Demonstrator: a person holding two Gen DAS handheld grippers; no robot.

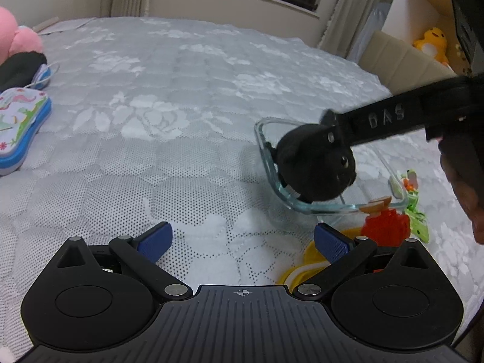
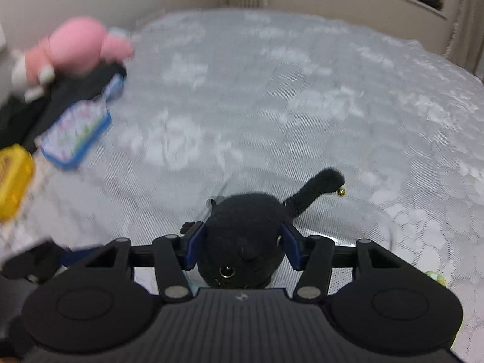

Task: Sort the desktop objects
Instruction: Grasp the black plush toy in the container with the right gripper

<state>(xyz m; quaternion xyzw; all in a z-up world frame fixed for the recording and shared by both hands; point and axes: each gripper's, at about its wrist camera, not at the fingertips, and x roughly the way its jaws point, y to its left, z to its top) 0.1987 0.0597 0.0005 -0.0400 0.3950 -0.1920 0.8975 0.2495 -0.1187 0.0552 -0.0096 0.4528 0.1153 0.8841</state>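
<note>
A black plush cat (image 2: 242, 227) sits clamped between the blue pads (image 2: 195, 249) of the right gripper (image 2: 242, 249), its body squeezed on both sides, its tail (image 2: 317, 190) curling up and away with a small gold bell (image 2: 341, 192) near the tip. From the left wrist view, the same toy (image 1: 316, 166) hangs at the end of the right gripper's black finger (image 1: 384, 121), over the near corner of a clear glass dish (image 1: 272, 163) that rests on a bed covered in white lace (image 1: 181, 106). Whether the toy touches the dish rim cannot be told.

The left gripper (image 1: 242, 242) hovers low over the bedcover with its jaws wide apart and nothing between them, well short of the dish. Just beside its right finger lie a red toy (image 1: 387, 227) and a yellow piece (image 1: 302, 266); a green item (image 1: 414, 208) lies beyond the dish. At the far left of the bed rest a blue-edged patterned case (image 1: 21, 127) and a pink plush (image 1: 18, 39).
</note>
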